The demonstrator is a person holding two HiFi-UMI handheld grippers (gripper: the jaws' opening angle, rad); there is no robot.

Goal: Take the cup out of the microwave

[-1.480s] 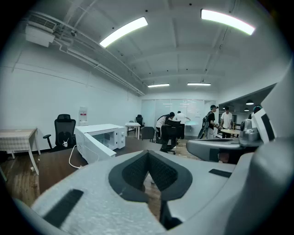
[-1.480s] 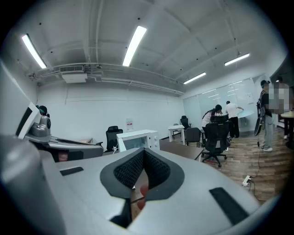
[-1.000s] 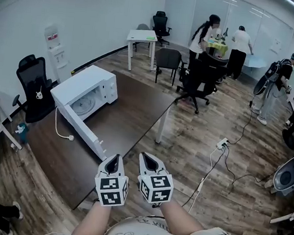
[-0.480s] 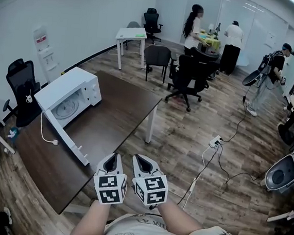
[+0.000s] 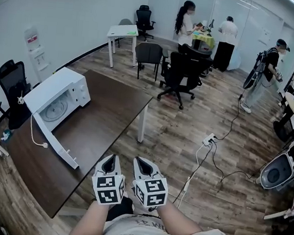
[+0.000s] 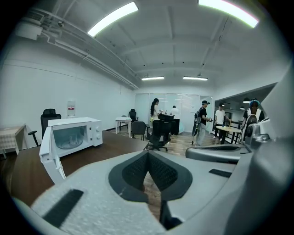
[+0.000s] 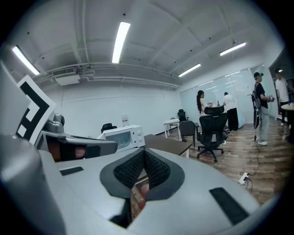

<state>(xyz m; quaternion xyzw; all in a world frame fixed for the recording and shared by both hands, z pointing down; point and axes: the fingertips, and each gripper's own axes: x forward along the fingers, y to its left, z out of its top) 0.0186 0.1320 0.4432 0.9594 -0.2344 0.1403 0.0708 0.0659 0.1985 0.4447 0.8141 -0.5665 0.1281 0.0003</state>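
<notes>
Stepped back from the bench [image 5: 111, 111] over the last second: white microwave [image 5: 61, 93] now nearer the head view's left edge, more dark benchtop and wood floor in frame. Both grippers kept low and close to the torso throughout, side by side off the bench's near corner, well apart from the microwave.

Left gripper [image 5: 111, 161]: jaws clenched, ribbed pads meeting at the tips, nothing between them. Right gripper [image 5: 146, 164]: likewise clenched tip to tip and empty, with a glimpse of floor through the gap lower down.

Microwave standing on the bench's far left part, door [image 5: 56, 143] swung wide open toward the near side, control panel at its right end. White cord [image 5: 33, 129] trailing from it across the benchtop, plug lying beside the door.

Cup not made out in any view: inside the open cavity only a pale round shape, too small to tell.

Beyond the bench's far end, a black office chair [image 5: 180, 71] and a small white table [image 5: 121, 32]; further back, several people [image 5: 184, 22] standing near the glass wall.
</notes>
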